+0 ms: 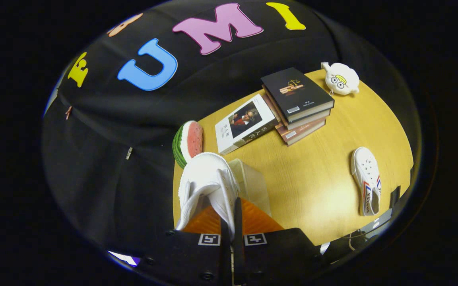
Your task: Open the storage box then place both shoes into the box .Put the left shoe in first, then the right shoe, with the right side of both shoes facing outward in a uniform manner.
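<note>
My gripper point(231, 226) is shut on a white shoe point(207, 182), its two fingers pinching the shoe's collar edge. The shoe hangs toe-away from the fingers, tilted, above the table's near left corner. Just beyond and beside it stands the clear storage box point(253, 182), seen from above, with an orange part point(253, 218) showing close to my fingers. Whether the shoe touches the box I cannot tell. The other white shoe point(367, 180), with red and blue stripes on its side, lies flat on the wooden table point(312, 174) far off to the right of the fingers.
A watermelon-slice toy point(188, 143) lies past the held shoe. Beyond the box are a white book point(245, 124) and a stack of dark books point(298, 105). A white plush toy point(341, 78) sits at the table's far edge. Black cloth wall surrounds the table.
</note>
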A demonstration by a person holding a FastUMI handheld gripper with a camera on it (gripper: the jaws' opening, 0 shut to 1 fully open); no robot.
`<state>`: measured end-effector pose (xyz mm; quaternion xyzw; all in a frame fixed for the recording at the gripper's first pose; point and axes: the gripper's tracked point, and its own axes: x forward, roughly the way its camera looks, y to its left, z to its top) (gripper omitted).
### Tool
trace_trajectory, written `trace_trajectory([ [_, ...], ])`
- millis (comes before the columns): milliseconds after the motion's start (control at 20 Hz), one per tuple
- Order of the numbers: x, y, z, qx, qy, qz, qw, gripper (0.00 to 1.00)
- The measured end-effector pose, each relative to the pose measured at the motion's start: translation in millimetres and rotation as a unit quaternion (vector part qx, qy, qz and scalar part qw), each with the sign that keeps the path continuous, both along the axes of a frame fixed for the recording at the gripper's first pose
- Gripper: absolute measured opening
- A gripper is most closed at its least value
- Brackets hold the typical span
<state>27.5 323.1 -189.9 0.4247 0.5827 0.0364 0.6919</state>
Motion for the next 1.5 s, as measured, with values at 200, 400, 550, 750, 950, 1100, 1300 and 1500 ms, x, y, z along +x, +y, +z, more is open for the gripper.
trace_trajectory([
  [200,-10,54,-21,-0.005,0.052,0.014,0.999,0.07],
  [400,-16,91,-38,-0.011,0.074,0.026,0.997,0.07],
  [550,-18,110,-47,-0.02,0.073,0.037,0.996,0.07],
  [750,-17,133,-60,-0.014,0.083,0.03,0.996,0.07],
  [950,-6,146,-64,0.0,0.066,0.019,0.998,0.09],
  [1100,2,139,-61,0.009,0.052,0.004,0.999,0.31],
  [1300,20,132,-42,0.067,0.039,-0.025,0.997,0.78],
  [1500,21,109,-21,0.087,0.02,-0.021,0.996,0.97],
])
